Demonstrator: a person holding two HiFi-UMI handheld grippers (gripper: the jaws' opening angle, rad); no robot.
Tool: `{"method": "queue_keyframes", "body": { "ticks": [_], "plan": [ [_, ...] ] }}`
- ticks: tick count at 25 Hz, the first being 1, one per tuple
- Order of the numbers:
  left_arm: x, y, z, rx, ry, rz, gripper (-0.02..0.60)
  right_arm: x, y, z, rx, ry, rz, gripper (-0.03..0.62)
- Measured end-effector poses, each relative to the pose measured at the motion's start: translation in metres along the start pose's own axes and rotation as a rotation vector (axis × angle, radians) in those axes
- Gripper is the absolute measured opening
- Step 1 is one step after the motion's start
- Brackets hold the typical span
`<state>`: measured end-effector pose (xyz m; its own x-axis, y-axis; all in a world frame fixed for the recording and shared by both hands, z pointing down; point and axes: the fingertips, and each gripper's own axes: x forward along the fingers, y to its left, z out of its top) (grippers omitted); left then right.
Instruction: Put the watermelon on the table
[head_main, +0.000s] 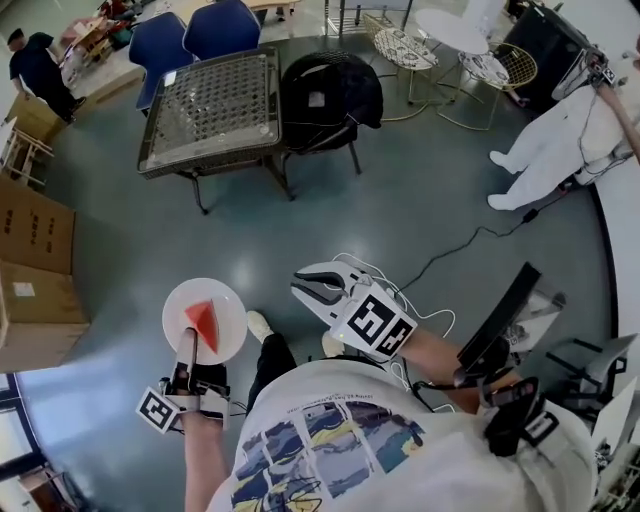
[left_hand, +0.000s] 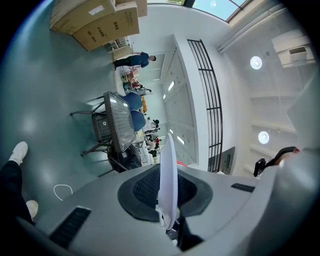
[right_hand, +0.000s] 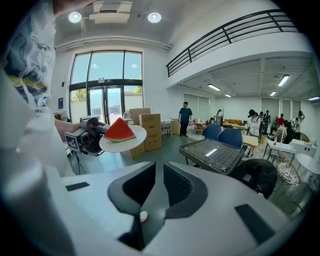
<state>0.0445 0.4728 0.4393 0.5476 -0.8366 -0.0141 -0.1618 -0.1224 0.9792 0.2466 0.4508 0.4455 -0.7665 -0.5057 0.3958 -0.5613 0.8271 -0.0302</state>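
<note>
A red watermelon wedge (head_main: 203, 320) lies on a round white plate (head_main: 228, 300) at the lower left of the head view. My left gripper (head_main: 188, 347) is shut on the plate's near rim and holds it level over the floor. In the left gripper view the plate (left_hand: 167, 170) stands edge-on between the pads. My right gripper (head_main: 303, 284) hovers to the right of the plate, its jaws drawn together with nothing between them. The right gripper view shows the wedge (right_hand: 119, 130) on the plate (right_hand: 138, 135) to its left. The dark glass-topped table (head_main: 210, 100) stands well ahead across the floor.
A black chair (head_main: 330, 95) sits against the table's right side and blue chairs (head_main: 215, 30) behind it. Cardboard boxes (head_main: 35, 270) are stacked at the left. A black cable (head_main: 450, 255) runs over the floor at the right, near a person in white (head_main: 555, 135).
</note>
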Motion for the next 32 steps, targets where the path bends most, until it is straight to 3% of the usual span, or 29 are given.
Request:
{"method": "queue_keyframes", "body": {
  "ticks": [5, 14, 21, 27, 32],
  "plan": [
    [0.027, 0.016, 0.054, -0.005, 0.039, -0.049, 0.031, 0.047, -0.015, 0.024, -0.024, 0.010, -0.051, 0.044],
    [0.062, 0.032, 0.198, 0.006, 0.123, -0.049, 0.029, 0.163, -0.035, 0.130, -0.049, -0.046, -0.158, 0.049],
    [0.100, 0.062, 0.270, -0.012, 0.121, -0.052, 0.029, 0.225, -0.053, 0.147, -0.030, 0.001, -0.160, 0.049],
    [0.157, 0.083, 0.315, -0.022, 0.110, -0.043, 0.029, 0.266, -0.108, 0.155, -0.006, 0.021, -0.155, 0.049],
    [0.225, 0.096, 0.353, -0.015, 0.105, -0.018, 0.029, 0.304, -0.182, 0.176, 0.001, -0.011, -0.150, 0.049]
  ]
}}
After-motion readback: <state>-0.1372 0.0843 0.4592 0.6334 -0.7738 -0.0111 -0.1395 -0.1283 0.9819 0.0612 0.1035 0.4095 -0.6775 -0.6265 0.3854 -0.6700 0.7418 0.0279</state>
